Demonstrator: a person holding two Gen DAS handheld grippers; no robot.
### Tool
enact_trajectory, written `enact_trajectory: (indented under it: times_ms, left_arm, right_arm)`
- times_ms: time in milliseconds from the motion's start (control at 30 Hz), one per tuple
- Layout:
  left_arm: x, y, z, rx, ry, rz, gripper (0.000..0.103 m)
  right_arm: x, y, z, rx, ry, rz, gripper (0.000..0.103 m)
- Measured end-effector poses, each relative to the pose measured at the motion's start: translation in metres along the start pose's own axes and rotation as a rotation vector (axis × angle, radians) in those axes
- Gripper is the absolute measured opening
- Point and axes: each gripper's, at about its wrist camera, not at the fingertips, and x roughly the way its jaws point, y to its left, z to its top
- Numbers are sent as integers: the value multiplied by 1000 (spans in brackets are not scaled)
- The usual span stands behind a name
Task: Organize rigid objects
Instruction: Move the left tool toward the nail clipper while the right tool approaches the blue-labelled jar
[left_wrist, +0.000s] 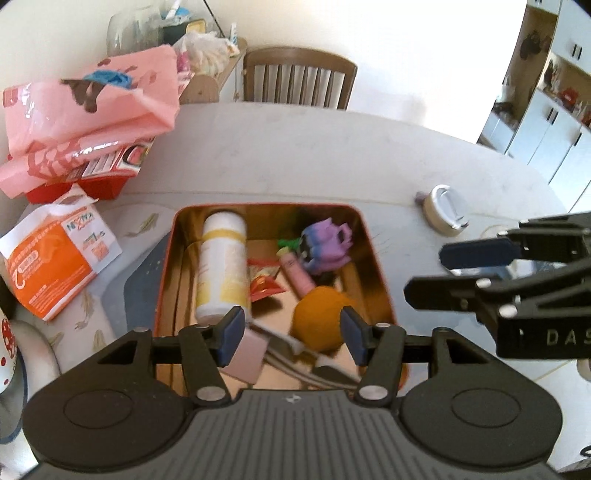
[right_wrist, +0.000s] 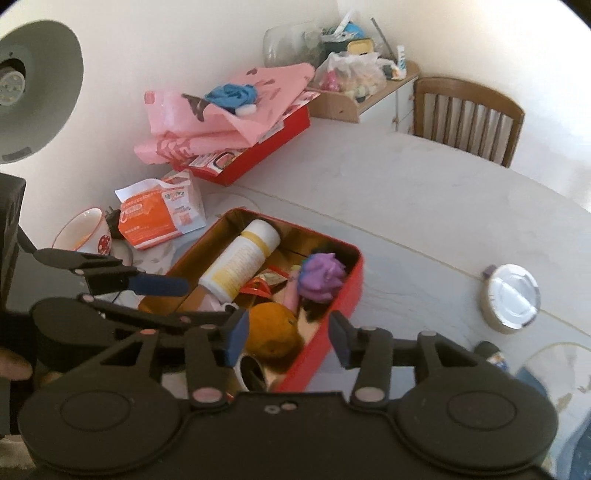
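So the red tin (right_wrist: 343, 295) sits open on the white table (right_wrist: 424, 192), already stuffed: a white bottle (right_wrist: 243, 258) lying flat with its long axis running from the near end to the far wall, a purple toy (right_wrist: 321, 277) at the far right, an orange (right_wrist: 273, 332) at the near end, a pink tube (left_wrist: 295, 273) and some red wrappers (left_wrist: 264, 286) between them.

Both grippers hang above the tin's near end, pointing down at it. The left gripper (left_wrist: 291, 332) has its jaws half apart with nothing in them; the orange lies right below, the bottle's base just left of it. The right gripper (right_wrist: 288, 336) is also partly open and empty, over the tin's near right corner.

What looks left out is the roll of tape (right_wrist: 511, 299) with a silvery lid, off to the tin's right and well apart from it. It lies flat, and the right hand is clearly nearer, so I'd guess that one goes for it.
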Motion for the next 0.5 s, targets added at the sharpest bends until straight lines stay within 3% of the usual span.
enact_trajectory:
  times_ms: [33, 133, 300, 500]
  left_arm:
    - [-2, -4, 1, 2, -7, -3, 60]
    - [-6, -16, 3, 15, -25, -9, 60]
    - [-6, -37, 6, 25, -41, -27, 66]
    - [-3, -65, 9, 31, -58, -62, 74]
  right_arm:
    - [-5, -2, -2, 3, -7, -2, 52]
    - [-18, -10, -8, 15, -26, -4, 67]
    - [-39, -26, -21, 28, -47, -24, 70]
    - [-58, -54, -40, 62, -55, -65, 82]
